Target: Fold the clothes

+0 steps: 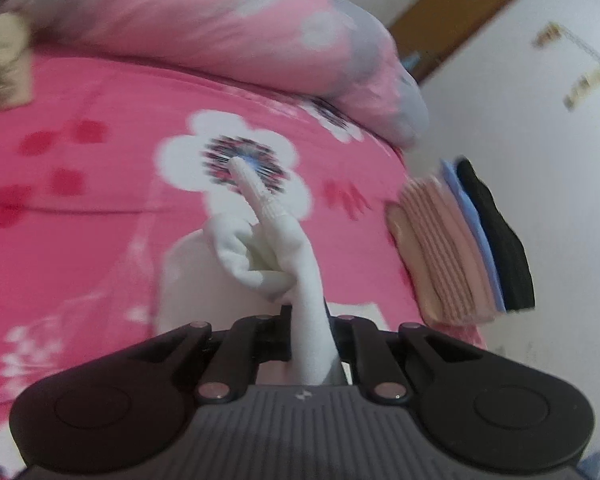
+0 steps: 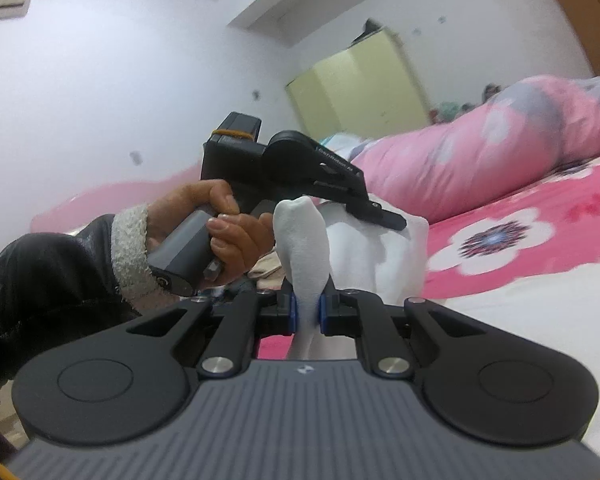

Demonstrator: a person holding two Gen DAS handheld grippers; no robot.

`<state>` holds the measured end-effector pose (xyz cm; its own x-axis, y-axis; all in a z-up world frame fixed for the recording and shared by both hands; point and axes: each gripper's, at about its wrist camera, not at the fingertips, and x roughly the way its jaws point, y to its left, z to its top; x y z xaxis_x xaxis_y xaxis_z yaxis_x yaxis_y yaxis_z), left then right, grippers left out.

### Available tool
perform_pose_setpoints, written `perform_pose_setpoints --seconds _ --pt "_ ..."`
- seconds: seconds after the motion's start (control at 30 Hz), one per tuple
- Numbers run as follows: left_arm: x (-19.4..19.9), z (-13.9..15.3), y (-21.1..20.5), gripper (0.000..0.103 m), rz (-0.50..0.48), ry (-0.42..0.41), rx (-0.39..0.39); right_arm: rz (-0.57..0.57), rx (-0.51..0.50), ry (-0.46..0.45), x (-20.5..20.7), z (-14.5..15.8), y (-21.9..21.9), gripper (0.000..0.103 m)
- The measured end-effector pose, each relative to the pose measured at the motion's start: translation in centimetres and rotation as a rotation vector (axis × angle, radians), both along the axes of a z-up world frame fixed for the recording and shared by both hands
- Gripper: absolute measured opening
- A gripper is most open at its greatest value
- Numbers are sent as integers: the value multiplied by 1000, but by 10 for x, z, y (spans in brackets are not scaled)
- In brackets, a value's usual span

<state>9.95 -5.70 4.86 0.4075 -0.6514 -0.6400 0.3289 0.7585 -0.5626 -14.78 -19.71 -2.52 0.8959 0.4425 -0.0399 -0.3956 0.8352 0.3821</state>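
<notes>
I have the soft white knit garment (image 1: 278, 248) pinched in both tools: my left gripper (image 1: 309, 334) is clamped on a narrow bunched strip of it, and my right gripper (image 2: 307, 314) is clenched on another fold, blue pads pressing the cloth from both sides. The garment hangs lifted between the two, above the bright pink flower-printed bedsheet (image 1: 80, 208), with its free end trailing down toward the big white flower on the print. In the right wrist view my left hand (image 2: 220, 232) holds the other tool just ahead, its fingers resting on the white cloth. What worries me is that each grip takes only a thin roll of fabric, so a sharp pull apart could slip the cloth out of one side and drop it in a heap; I also judge the bunching could leave me folding a twisted piece instead of a flat one. The blur tells me things are moving fast, which would make a slip likelier. Counting: one white garment in hand, two grippers, one rolled pink and grey quilt (image 1: 220, 28) along the bed's far side, and one stack of folded clothes (image 1: 460, 244) at the bed's edge, showing pink striped, blue and black layers.
</notes>
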Motion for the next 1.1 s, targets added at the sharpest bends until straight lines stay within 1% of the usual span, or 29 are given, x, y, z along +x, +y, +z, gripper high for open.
perform_pose_setpoints --seconds 0.13,0.23,0.27,0.3,0.33,0.37,0.4,0.43,0.47,0.5,0.6,0.7,0.8,0.9,0.93,1.03,1.1 --pt "-11 -12 -70 9 -96 2 40 -94 34 6 -26 -9 -43 8" --pt "-21 -32 -116 9 -160 0 89 -175 54 31 -42 -21 -71 8" --pt "-26 -40 -131 10 -182 -10 119 -204 59 44 -48 -27 -80 8" --pt "-32 -49 -144 12 -203 -32 163 -225 68 57 -52 -33 -86 8" --pt "-38 -58 -156 22 -225 -58 210 -244 88 81 -53 -41 -93 8" --pt "-42 -68 -167 30 -240 -68 248 -263 108 106 -55 -49 -100 9" --pt "-44 -76 -172 41 -242 -58 264 -272 143 132 -56 -58 -106 9" --pt "-46 -83 -174 44 -239 -44 266 -281 179 158 -57 -67 -113 9" --pt "-48 -84 -172 45 -233 -41 265 -284 211 178 -58 -75 -117 9" --pt "-51 -80 -167 49 -226 -50 260 -286 243 198 -58 -83 -121 10" --pt "-58 -68 -152 52 -203 -76 246 -277 307 211 -59 -93 -127 11" --pt "-69 -46 -133 59 -189 -159 236 -268 357 227 -55 -96 -132 11" --pt "-85 -26 -108 59 -166 -225 219 -268 421 251 -61 -99 -137 12" --pt "-108 -14 -75 59 -151 -269 211 -278 462 268 -67 -102 -139 15" --pt "-118 -14 -64 59 -150 -284 220 -282 481 274 -68 -103 -141 15" --pt "-149 -16 -36 60 -159 -350 296 -296 522 299 -67 -102 -147 20" --pt "-172 -21 -20 63 -158 -428 370 -310 515 304 -63 -98 -149 28"
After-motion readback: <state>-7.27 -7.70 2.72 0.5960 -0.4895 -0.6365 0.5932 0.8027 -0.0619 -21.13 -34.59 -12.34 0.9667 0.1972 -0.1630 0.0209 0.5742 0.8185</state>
